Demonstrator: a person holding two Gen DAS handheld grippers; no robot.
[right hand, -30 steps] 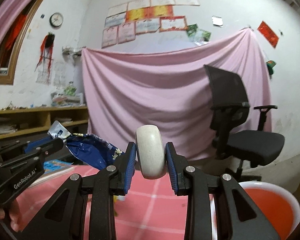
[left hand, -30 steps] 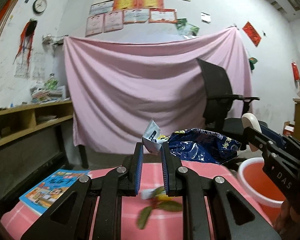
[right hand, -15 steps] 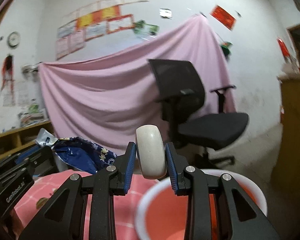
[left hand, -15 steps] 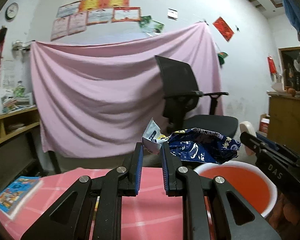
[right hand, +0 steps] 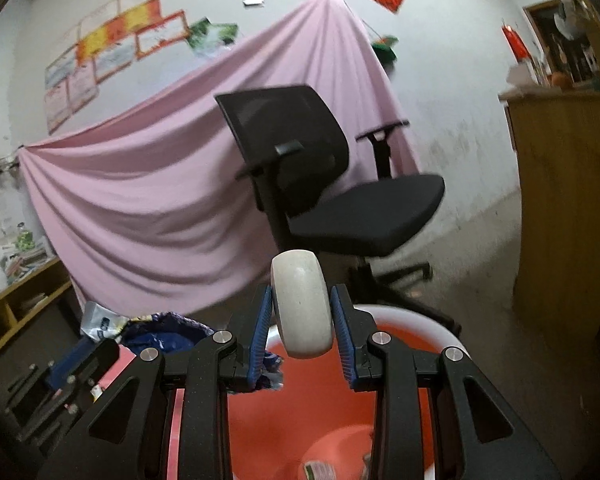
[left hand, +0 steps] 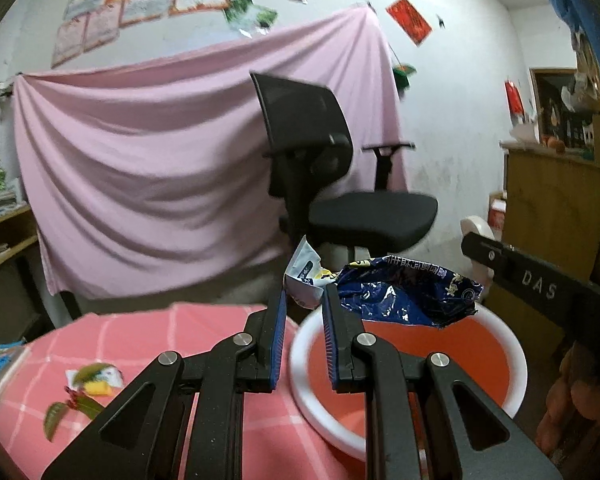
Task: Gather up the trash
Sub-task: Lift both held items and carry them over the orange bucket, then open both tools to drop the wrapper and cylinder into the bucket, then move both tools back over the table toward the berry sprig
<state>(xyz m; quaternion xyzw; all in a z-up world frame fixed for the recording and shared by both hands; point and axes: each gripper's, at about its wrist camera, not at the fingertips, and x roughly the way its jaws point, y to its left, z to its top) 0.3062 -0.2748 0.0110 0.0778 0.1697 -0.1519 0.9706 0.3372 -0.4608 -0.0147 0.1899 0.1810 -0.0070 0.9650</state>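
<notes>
My left gripper (left hand: 303,298) is shut on crumpled snack wrappers (left hand: 404,294), one white and one dark blue, which hang over the rim of the orange bin (left hand: 512,364). My right gripper (right hand: 302,312) is shut on a white rounded object (right hand: 302,308) and sits directly above the same orange bin (right hand: 440,330), whose bottom holds a few scraps. The right gripper's arm (left hand: 540,288) crosses the left wrist view at the right. The left gripper with its wrappers (right hand: 152,326) shows at the lower left of the right wrist view.
A pink checked tablecloth (left hand: 140,344) carries a small wrapper (left hand: 96,378) and green leaves (left hand: 56,416). A black office chair (left hand: 340,200) stands behind the bin, before a pink sheet (left hand: 140,180). Wooden shelves (right hand: 16,316) are left, a wooden cabinet (right hand: 568,200) right.
Both grippers swung right, away from the table middle and over the orange bin, each keeping hold of its load. The book has slid almost out of the left view.
</notes>
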